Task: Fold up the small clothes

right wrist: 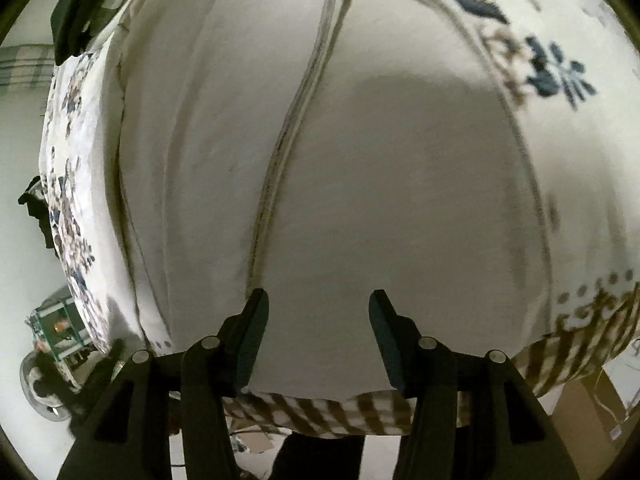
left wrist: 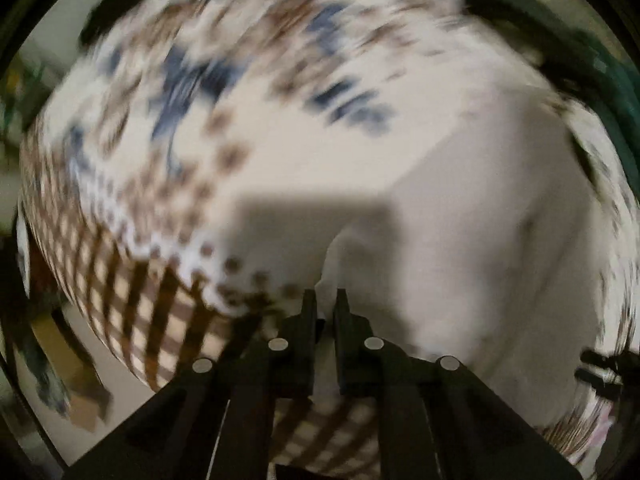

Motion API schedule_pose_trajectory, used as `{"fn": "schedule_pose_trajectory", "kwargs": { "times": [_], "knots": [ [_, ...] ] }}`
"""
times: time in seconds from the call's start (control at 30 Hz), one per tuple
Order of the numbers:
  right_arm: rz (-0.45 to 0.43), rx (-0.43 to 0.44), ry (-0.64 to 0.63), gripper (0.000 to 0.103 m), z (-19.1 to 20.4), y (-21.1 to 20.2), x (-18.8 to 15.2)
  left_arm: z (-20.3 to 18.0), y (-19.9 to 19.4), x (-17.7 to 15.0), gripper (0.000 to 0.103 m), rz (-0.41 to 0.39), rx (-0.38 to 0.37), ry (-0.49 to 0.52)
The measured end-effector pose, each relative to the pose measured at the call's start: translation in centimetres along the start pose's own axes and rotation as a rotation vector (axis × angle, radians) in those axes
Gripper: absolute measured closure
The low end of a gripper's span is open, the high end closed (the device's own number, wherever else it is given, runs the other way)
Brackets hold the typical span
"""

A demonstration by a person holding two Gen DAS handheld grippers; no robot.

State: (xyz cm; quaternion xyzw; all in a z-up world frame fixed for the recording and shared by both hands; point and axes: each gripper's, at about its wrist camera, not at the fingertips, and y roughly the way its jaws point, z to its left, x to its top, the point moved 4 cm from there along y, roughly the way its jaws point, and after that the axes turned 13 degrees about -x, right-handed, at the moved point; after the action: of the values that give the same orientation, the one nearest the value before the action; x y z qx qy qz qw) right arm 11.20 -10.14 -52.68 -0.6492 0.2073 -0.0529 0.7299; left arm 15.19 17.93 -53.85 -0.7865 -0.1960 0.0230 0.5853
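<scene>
A white garment [right wrist: 380,184] with stitched seams lies spread on a table covered by a floral cloth [right wrist: 552,72]. In the left wrist view the garment [left wrist: 472,208] fills the right half, blurred by motion. My left gripper [left wrist: 325,300] is shut, with a fold of the white garment pinched between its fingertips near the table's front edge. My right gripper [right wrist: 318,300] is open, its fingers [right wrist: 256,320] hovering just above the garment's near edge, holding nothing.
The cloth has a brown checked border [left wrist: 132,300] hanging over the table edge, also seen in the right wrist view [right wrist: 576,344]. Dark clothes [right wrist: 92,8] lie at the far left. A cardboard box [right wrist: 588,404] and a green crate [right wrist: 60,324] stand on the floor.
</scene>
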Motion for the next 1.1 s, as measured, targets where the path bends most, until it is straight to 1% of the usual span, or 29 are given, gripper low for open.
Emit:
{"fn": "schedule_pose_trajectory", "kwargs": {
  "times": [0.03, 0.07, 0.13, 0.17, 0.2, 0.23, 0.3, 0.4, 0.47, 0.57, 0.6, 0.67, 0.7, 0.73, 0.77, 0.8, 0.83, 0.87, 0.9, 0.93, 0.97, 1.0, 1.03, 1.1],
  "knots": [
    [-0.004, 0.001, 0.004, 0.049, -0.3, -0.3, 0.0, -1.9, -1.2, 0.2, 0.098, -0.018, -0.012, 0.051],
    [-0.010, 0.006, 0.014, 0.049, -1.5, -0.8, -0.1, -4.4, -2.3, 0.3, 0.098, -0.030, -0.030, 0.118],
    [-0.015, 0.010, 0.037, 0.049, -2.6, -1.3, -0.4, -9.4, -3.6, 0.0, 0.098, -0.039, -0.067, 0.259],
    [-0.016, 0.007, 0.054, 0.049, -3.2, -1.4, -0.6, -12.7, -4.0, -0.7, 0.098, -0.036, -0.108, 0.337],
    [-0.018, 0.006, 0.070, 0.049, -3.9, -1.4, -0.8, -15.2, -4.2, -1.2, 0.098, -0.028, -0.136, 0.398],
    [-0.018, 0.006, 0.091, 0.049, -5.7, -1.8, -1.0, -18.9, -4.1, -2.4, 0.098, -0.010, -0.176, 0.482],
    [-0.019, -0.002, 0.129, 0.049, -8.6, -2.5, -1.2, -23.9, -3.5, -5.0, 0.098, 0.020, -0.238, 0.587],
    [-0.033, -0.017, 0.192, 0.049, -14.4, -3.8, -1.5, -29.6, -2.0, -8.5, 0.098, 0.076, -0.300, 0.695],
    [-0.044, -0.021, 0.229, 0.049, -16.8, -4.4, -1.7, -32.5, -0.3, -10.5, 0.098, 0.117, -0.332, 0.752],
    [-0.062, -0.031, 0.276, 0.049, -21.1, -5.5, -2.1, -35.1, 1.9, -12.0, 0.097, 0.167, -0.356, 0.777],
    [-0.060, -0.035, 0.281, 0.049, -22.5, -5.7, -2.2, -35.8, 2.5, -12.5, 0.093, 0.183, -0.347, 0.779],
    [-0.055, -0.033, 0.280, 0.049, -24.3, -5.8, -2.4, -35.8, 4.1, -12.3, 0.093, 0.223, -0.314, 0.738],
    [-0.051, -0.028, 0.277, 0.049, -24.9, -5.8, -2.4, -35.7, 4.3, -12.6, 0.093, 0.233, -0.310, 0.717],
    [-0.047, -0.023, 0.273, 0.049, -24.7, -5.7, -2.6, -35.3, 5.0, -12.1, 0.090, 0.243, -0.303, 0.684],
    [-0.043, -0.016, 0.268, 0.049, -25.0, -5.7, -2.6, -34.2, 5.2, -11.5, 0.076, 0.248, -0.283, 0.649],
    [-0.040, -0.006, 0.262, 0.049, -24.4, -5.5, -2.6, -33.1, 5.3, -11.2, 0.050, 0.255, -0.266, 0.624],
    [-0.039, 0.004, 0.256, 0.048, -23.7, -5.4, -2.6, -32.0, 5.8, -10.8, 0.038, 0.267, -0.243, 0.599],
    [-0.036, 0.025, 0.247, 0.048, -23.7, -5.3, -2.5, -30.3, 5.9, -10.0, 0.028, 0.263, -0.211, 0.567],
    [-0.032, 0.040, 0.242, 0.044, -22.8, -5.2, -2.7, -28.8, 5.8, -9.2, 0.028, 0.253, -0.180, 0.540],
    [-0.028, 0.058, 0.236, 0.042, -21.9, -5.1, -2.6, -26.4, 5.7, -8.2, 0.028, 0.248, -0.132, 0.502],
    [-0.019, 0.081, 0.221, 0.042, -21.4, -4.8, -2.4, -24.8, 5.7, -7.6, 0.028, 0.248, -0.104, 0.475],
    [-0.011, 0.088, 0.212, 0.042, -20.9, -4.4, -2.2, -22.9, 5.6, -7.0, 0.028, 0.246, -0.075, 0.442],
    [-0.004, 0.089, 0.203, 0.042, -20.5, -3.9, -2.1, -20.3, 5.2, -6.1, 0.028, 0.243, -0.042, 0.392],
    [-0.002, 0.109, 0.185, 0.042, -19.4, -3.3, -1.5, -16.7, 4.5, -4.8, 0.028, 0.234, 0.009, 0.323]
  ]
}}
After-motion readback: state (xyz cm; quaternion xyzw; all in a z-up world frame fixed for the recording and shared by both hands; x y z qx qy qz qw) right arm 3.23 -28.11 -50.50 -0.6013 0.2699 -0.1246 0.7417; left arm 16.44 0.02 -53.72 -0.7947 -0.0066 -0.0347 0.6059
